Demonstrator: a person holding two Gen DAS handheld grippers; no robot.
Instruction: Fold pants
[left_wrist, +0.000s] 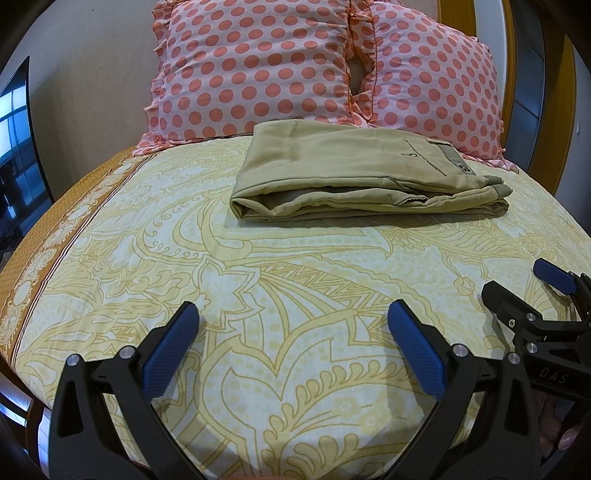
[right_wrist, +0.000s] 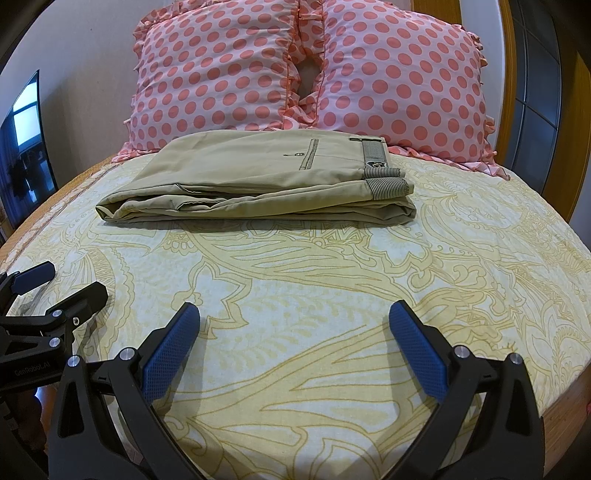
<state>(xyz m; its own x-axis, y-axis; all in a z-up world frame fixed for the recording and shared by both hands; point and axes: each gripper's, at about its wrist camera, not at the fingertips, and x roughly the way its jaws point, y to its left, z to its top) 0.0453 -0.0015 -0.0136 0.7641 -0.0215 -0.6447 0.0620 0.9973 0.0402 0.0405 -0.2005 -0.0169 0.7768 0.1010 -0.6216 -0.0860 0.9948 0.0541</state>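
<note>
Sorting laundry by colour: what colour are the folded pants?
Khaki tan pants with a grey striped waistband, clearest in the right wrist view.

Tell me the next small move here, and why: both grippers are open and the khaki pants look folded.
Probably just hold both back. The khaki pants lie in a compact stacked bundle on the bedsheet before the polka-dot pillows; the left gripper and right gripper are open, empty, well short of them. At most, press the loose front edge flatter.

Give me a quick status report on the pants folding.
Left gripper and right gripper open, empty, over the bedsheet. Khaki pants folded, lying before the polka-dot pillows. Nothing between grippers and pants.
</note>
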